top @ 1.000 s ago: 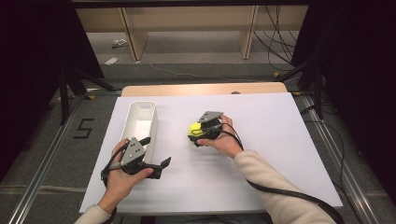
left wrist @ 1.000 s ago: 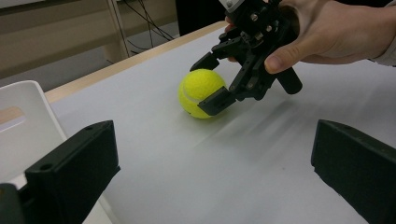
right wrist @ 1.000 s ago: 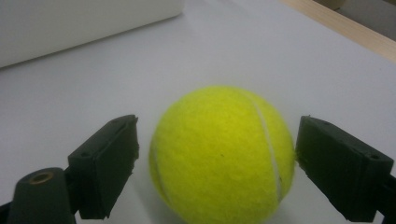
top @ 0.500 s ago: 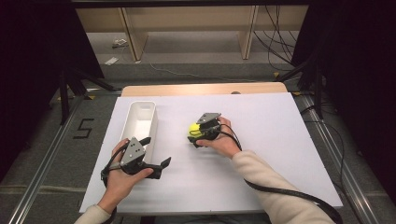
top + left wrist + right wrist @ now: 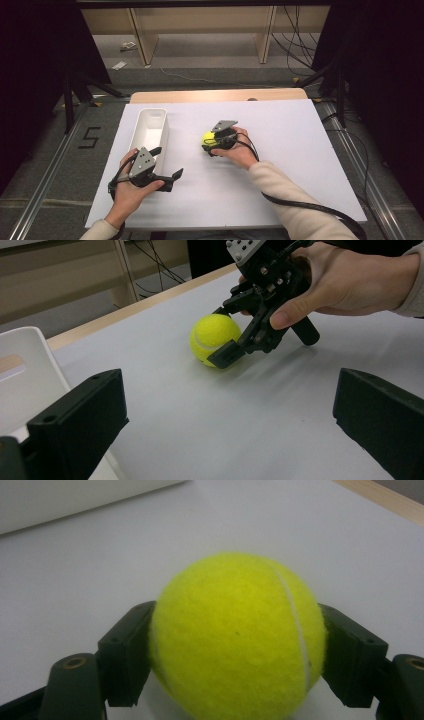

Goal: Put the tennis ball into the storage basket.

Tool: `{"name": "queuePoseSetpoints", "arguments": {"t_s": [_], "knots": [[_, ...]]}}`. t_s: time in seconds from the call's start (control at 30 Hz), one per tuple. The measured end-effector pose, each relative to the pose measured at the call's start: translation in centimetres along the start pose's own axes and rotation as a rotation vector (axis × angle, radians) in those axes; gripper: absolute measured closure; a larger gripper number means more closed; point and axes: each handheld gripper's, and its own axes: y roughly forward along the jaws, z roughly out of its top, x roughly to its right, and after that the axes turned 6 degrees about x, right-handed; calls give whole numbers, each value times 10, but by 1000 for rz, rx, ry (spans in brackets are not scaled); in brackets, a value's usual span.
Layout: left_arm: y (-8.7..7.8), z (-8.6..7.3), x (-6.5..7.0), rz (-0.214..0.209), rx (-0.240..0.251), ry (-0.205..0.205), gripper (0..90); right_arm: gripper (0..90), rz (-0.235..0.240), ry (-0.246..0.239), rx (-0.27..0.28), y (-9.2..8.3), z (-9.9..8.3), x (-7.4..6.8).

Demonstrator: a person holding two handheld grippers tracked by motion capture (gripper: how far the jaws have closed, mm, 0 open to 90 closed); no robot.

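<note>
Right gripper (image 5: pixel 212 143): fingers closed against a yellow tennis ball (image 5: pixel 208 138), one finger (image 5: pixel 127 652) pressed to each flank of the ball in the right gripper view, the opening set by the ball's width. In the left gripper view the ball (image 5: pixel 215 338) sits on the white surface (image 5: pixel 280 125), the near finger low against its side; whether it is lifted clear of the surface cannot be told. Ball: round, no long axis; its white seam runs as a curved line from about 1 o'clock down to 4 o'clock on the face seen in the right gripper view. Position in the high view: near the middle of the surface, at about 3 o'clock from the white bin (image 5: pixel 148 131) and well apart from it. Right gripper points toward about 10 o'clock in the high view, the person's hand (image 5: pixel 240 150) wrapped around its grip. Left gripper (image 5: pixel 167 165): fingers spread wide, holding nothing and touching nothing, both dark fingers (image 5: pixel 75 422) standing far apart in the left gripper view; it lies just beside the near end of the bin, at about 7 o'clock from the ball. Bin: long axis running 12 to 6 o'clock, open side up.
</note>
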Motion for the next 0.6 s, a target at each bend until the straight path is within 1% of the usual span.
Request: {"name": "queuePoseSetpoints", "arguments": {"t_s": [0.13, 0.23, 0.6], "knots": [[0, 0, 0, 0, 1, -2, 4, 255, 4, 2, 3, 0, 0, 0], [0, 0, 0, 0, 1, -1, 5, 256, 4, -1, 13, -2, 2, 0], [0, 0, 0, 2, 2, 0, 5, 258, -2, 12, 50, -10, 10, 1]]}}
